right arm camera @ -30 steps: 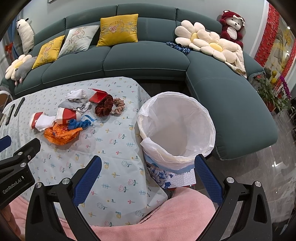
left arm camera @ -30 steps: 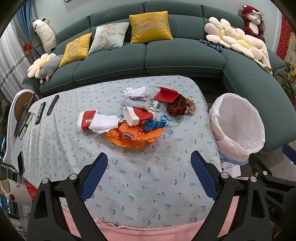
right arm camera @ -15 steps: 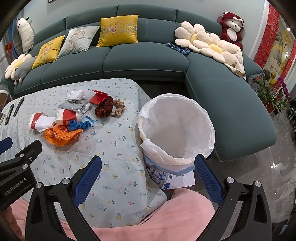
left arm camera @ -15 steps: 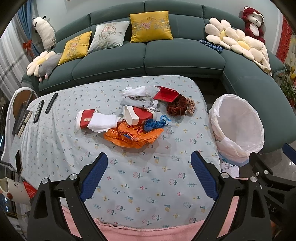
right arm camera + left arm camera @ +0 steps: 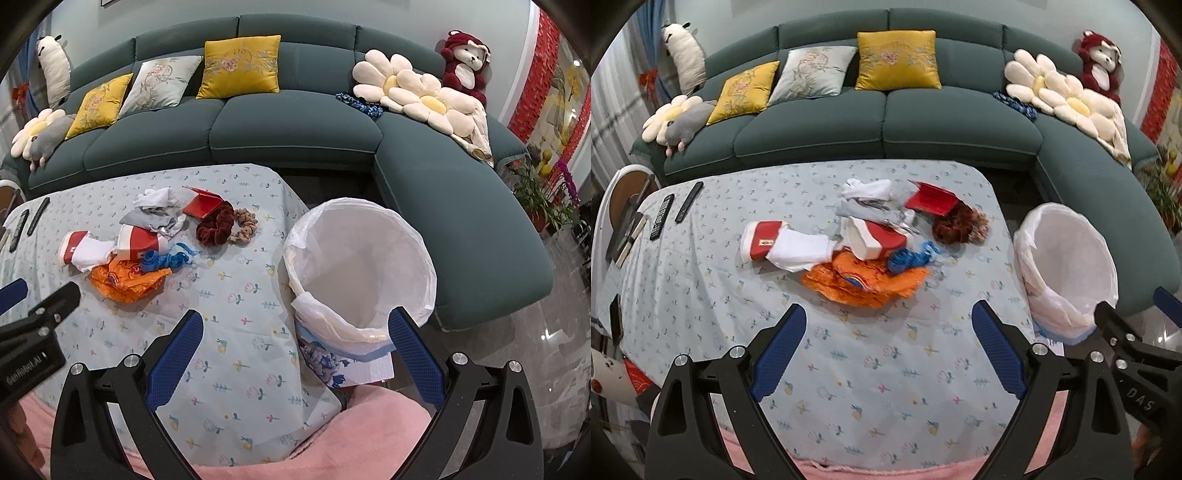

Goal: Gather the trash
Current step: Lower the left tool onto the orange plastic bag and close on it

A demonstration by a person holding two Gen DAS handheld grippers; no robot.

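Note:
A pile of litter lies mid-table: an orange plastic bag (image 5: 866, 282), a blue crumpled wrapper (image 5: 910, 257), red-and-white cartons (image 5: 877, 238), white tissue (image 5: 798, 249), a red box (image 5: 932, 199) and brown scrunchies (image 5: 956, 223). The pile also shows in the right wrist view, with the orange bag (image 5: 125, 280). A white-lined trash bin (image 5: 360, 269) stands off the table's right edge (image 5: 1067, 269). My left gripper (image 5: 888, 350) is open and empty above the near table. My right gripper (image 5: 293, 356) is open and empty, near the bin's front rim.
A flowered blue tablecloth (image 5: 886, 387) covers the table. Two remotes (image 5: 674, 212) lie at its far left. A green sofa (image 5: 886, 122) with cushions and plush toys wraps behind and to the right. A pink cloth (image 5: 332, 435) lies at the near edge.
Both grippers have drifted slightly; the views shifted a little. Nothing was picked up and the jaws stayed open.

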